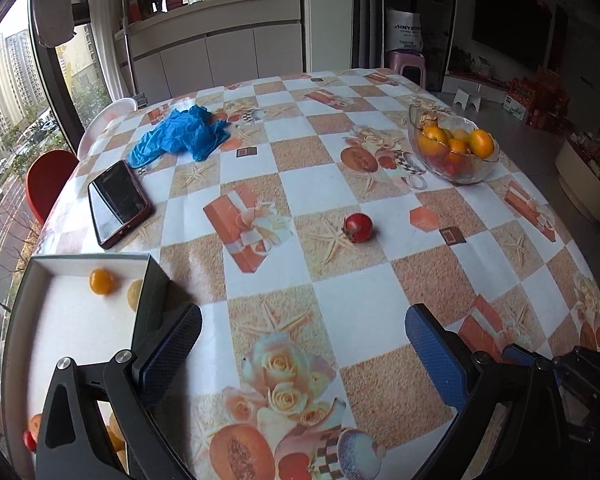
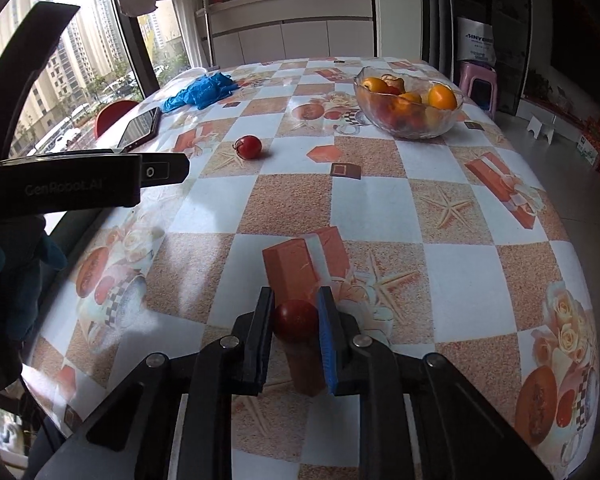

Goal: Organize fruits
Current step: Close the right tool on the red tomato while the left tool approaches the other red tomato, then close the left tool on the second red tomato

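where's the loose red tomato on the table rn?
The loose red tomato lies on the tablecloth mid-table in the left wrist view, apart from the glass bowl at far right and the phone at left.

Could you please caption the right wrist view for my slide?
Right tool shut on a red tomato above the patterned tablecloth.

box (image 1: 80, 320) front cut off, bowl's (image 2: 410, 102) lower fruit indistinct

Daylit window (image 1: 16, 92), white cabinets (image 1: 216, 60), grey floor (image 1: 540, 148)
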`<act>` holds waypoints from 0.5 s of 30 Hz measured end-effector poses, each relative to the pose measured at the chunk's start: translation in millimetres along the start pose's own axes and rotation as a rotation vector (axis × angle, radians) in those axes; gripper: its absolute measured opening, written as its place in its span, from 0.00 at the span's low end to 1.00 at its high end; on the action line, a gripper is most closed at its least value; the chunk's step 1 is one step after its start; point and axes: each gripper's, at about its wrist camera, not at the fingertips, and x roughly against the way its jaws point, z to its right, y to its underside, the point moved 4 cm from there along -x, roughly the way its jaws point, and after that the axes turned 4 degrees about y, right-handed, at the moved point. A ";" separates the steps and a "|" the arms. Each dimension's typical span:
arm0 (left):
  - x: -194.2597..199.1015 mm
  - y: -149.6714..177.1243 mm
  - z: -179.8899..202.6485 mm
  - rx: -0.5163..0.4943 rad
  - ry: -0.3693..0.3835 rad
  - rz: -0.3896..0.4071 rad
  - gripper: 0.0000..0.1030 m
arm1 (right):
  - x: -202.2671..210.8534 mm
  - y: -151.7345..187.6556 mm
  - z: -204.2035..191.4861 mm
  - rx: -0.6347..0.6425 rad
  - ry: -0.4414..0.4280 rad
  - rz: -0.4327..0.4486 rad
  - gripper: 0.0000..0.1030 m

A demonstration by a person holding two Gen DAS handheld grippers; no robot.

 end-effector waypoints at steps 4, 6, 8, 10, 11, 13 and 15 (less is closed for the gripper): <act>-19.8 -17.1 11.1 0.004 0.022 -0.009 0.99 | 1.1 4.2 23.7 -0.075 -0.016 0.010 0.22; -32.0 -24.5 17.3 -0.007 0.019 -0.013 0.92 | 1.3 4.7 29.2 -0.085 -0.018 0.015 0.22; -46.5 -30.4 22.5 -0.019 0.016 -0.038 0.89 | 0.9 4.2 29.7 -0.086 -0.021 0.018 0.22; -56.7 -35.7 25.8 -0.019 0.010 -0.040 0.89 | 0.4 4.2 29.2 -0.081 -0.018 0.023 0.23; -61.1 -37.7 27.5 -0.022 0.006 -0.042 0.89 | 0.6 4.5 29.3 -0.082 -0.019 0.027 0.23; -68.7 -41.9 31.0 -0.026 0.007 -0.047 0.85 | 1.1 5.2 30.8 -0.088 -0.028 0.032 0.23; -77.8 -44.8 34.3 -0.033 0.010 -0.068 0.73 | 1.1 5.2 33.0 -0.099 -0.040 0.033 0.23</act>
